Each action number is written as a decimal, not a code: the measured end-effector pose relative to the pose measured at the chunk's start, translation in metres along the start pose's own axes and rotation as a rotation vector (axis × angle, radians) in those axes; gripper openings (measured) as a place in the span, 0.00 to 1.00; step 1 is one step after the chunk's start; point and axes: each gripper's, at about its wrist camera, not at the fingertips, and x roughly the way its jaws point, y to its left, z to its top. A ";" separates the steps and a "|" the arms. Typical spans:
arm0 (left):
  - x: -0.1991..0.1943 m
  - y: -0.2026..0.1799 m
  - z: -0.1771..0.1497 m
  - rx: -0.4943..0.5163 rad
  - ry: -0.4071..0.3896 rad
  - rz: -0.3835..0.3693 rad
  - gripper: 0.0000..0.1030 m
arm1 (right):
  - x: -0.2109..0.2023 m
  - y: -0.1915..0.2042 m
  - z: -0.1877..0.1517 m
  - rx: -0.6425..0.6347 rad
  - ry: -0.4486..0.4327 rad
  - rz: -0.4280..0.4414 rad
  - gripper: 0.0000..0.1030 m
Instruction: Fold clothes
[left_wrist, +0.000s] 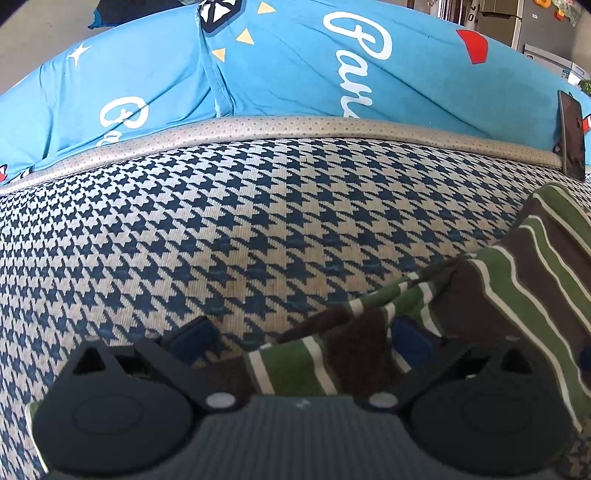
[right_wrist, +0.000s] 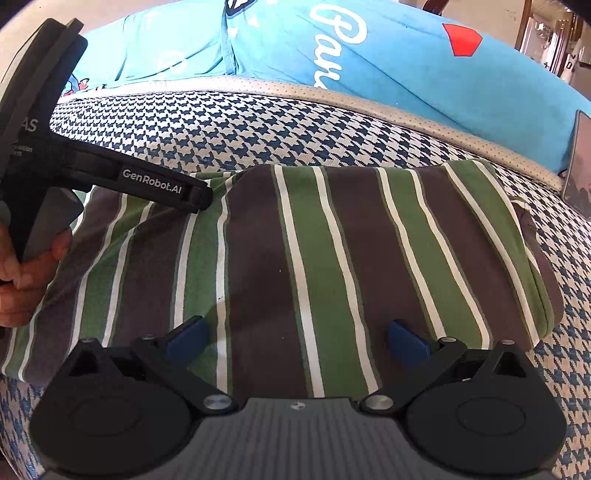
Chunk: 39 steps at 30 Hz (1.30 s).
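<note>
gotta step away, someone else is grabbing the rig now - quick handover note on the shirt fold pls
Left gripper: open, low at the left edge of the striped shirt, cloth bunched between its fingers but not clamped.
Right gripper: open, above the shirt's near edge, holding nothing.
The shirt lies on the houndstooth cushion, right part flat with a rounded folded edge, left part wrinkled. A phone leans against the blue cushion at the back right.
Done: looks partly folded.
Left: probably grip the left side, fold it over, smooth.

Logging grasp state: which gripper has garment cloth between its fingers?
The left gripper: striped shirt edge bunched between its open fingers. Right gripper hovers open above flat cloth.
</note>
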 end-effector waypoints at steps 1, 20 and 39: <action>0.013 -0.010 0.006 -0.004 -0.001 0.002 1.00 | -0.002 0.000 -0.002 0.001 -0.001 -0.001 1.00; 0.072 -0.022 0.043 -0.157 -0.027 0.117 1.00 | -0.006 0.001 -0.004 -0.001 -0.006 -0.009 1.00; -0.009 0.102 0.013 -0.341 0.030 0.225 1.00 | -0.005 0.000 0.002 -0.020 -0.002 -0.013 1.00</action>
